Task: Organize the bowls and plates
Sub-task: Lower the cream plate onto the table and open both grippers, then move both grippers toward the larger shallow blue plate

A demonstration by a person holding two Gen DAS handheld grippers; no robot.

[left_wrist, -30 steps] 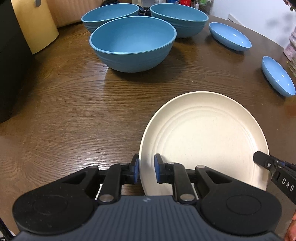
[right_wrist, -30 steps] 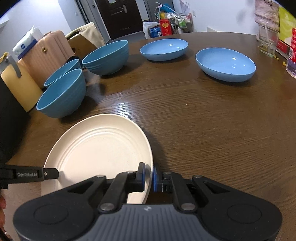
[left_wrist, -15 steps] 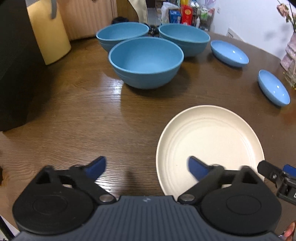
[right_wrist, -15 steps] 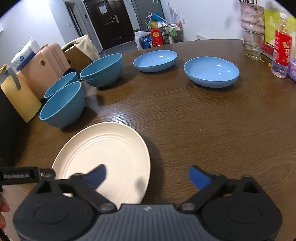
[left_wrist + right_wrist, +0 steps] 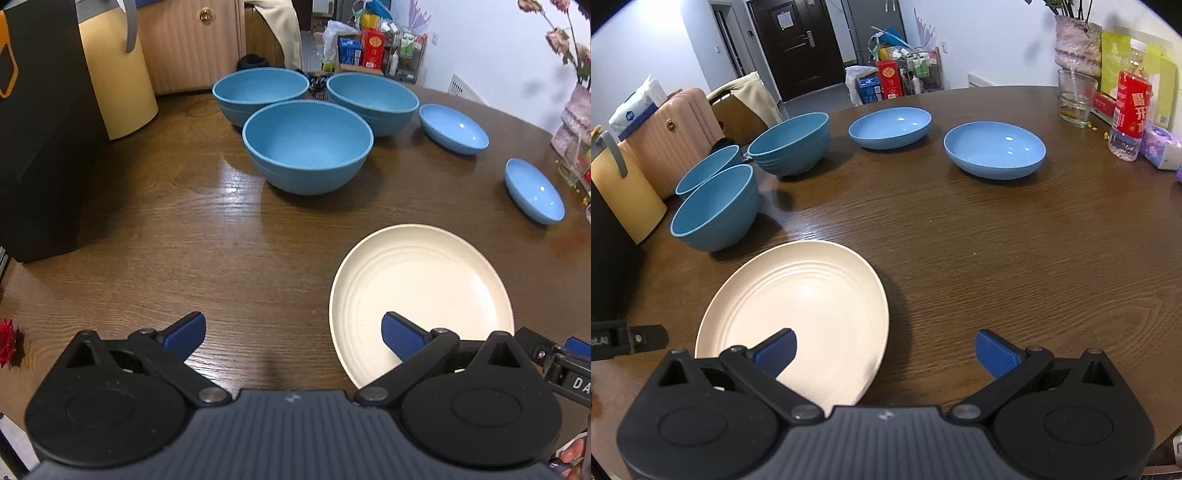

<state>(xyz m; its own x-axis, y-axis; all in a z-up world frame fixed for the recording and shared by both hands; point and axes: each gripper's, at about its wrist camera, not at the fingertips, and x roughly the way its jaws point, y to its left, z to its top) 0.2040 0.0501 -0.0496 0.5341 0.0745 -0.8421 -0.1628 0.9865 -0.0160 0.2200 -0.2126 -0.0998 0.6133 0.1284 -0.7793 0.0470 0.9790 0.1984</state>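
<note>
While nothing is gripped, best to pick the next piece before closing in. Cream plate (image 5: 798,302) lies flat on the counter (image 5: 997,258), near edge, between the two grippers. Left gripper (image 5: 293,330) spread fully wide, empty; its right pad hangs over the plate's near-left rim, not pressing. Right gripper (image 5: 884,349) likewise wide open and empty, its left pad over the plate's near-right rim.

Probably next: nest the three deep blue bowls, stack the two shallow ones. For the nearest deep bowl (image 5: 306,146), approach from above, one pad inside the wall, one outside, clamp on the rim. Keep level when lowering into another bowl; likely slick on slick, so release only once seated.

Plate: matte cream, round, concentric ridges inside, thin raised lip. Looks like light moulded plastic or fibre; could skid if nudged sideways. Deep bowls behind it, left bowl (image 5: 260,92) and right bowl (image 5: 371,99): matte teal-blue, thick-walled, faint horizontal ribs outside. Shallow dishes, far (image 5: 452,127) and near (image 5: 533,190): glossier, oval-looking, low sloped sides, well apart from each other. Counter: dark wood grain, semi-gloss.
</note>
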